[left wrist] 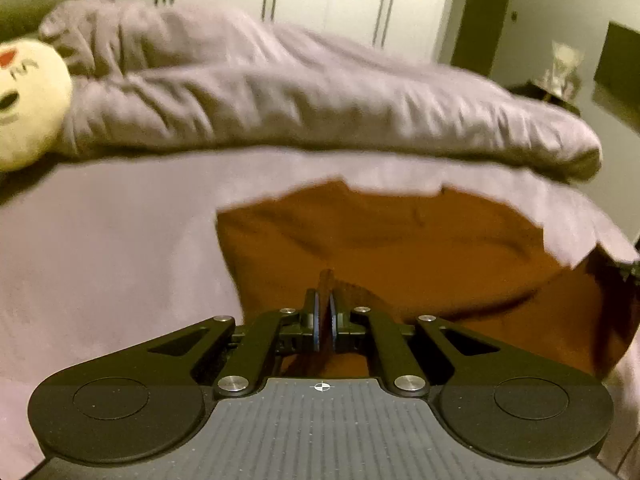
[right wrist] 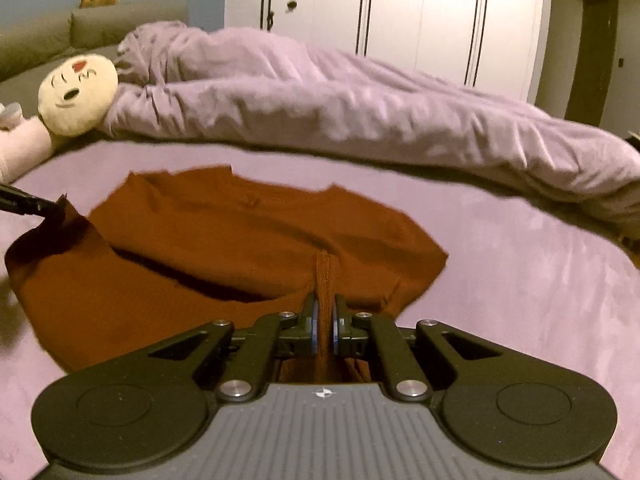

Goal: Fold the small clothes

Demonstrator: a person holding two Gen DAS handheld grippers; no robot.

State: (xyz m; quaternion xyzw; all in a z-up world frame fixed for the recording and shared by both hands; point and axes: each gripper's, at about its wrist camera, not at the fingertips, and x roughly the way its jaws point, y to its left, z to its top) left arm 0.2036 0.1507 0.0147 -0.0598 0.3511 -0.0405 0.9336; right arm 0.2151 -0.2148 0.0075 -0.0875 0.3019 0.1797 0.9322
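Right wrist view shows the right gripper [right wrist: 325,312] clamped on a ribbed edge of the rust-brown garment [right wrist: 248,232], a strip of cloth standing up between its pads. The garment lies spread on the lilac sheet [right wrist: 520,280], its near edge raised off the bed. At far left the left gripper [right wrist: 48,210] pinches another corner of it. In the left wrist view that gripper's [left wrist: 325,304] jaws are likewise closed on brown cloth. Behind lies a rumpled duvet [right wrist: 360,104], with a cream plush toy [right wrist: 78,94] beside it and white wardrobe doors [right wrist: 400,12] beyond.
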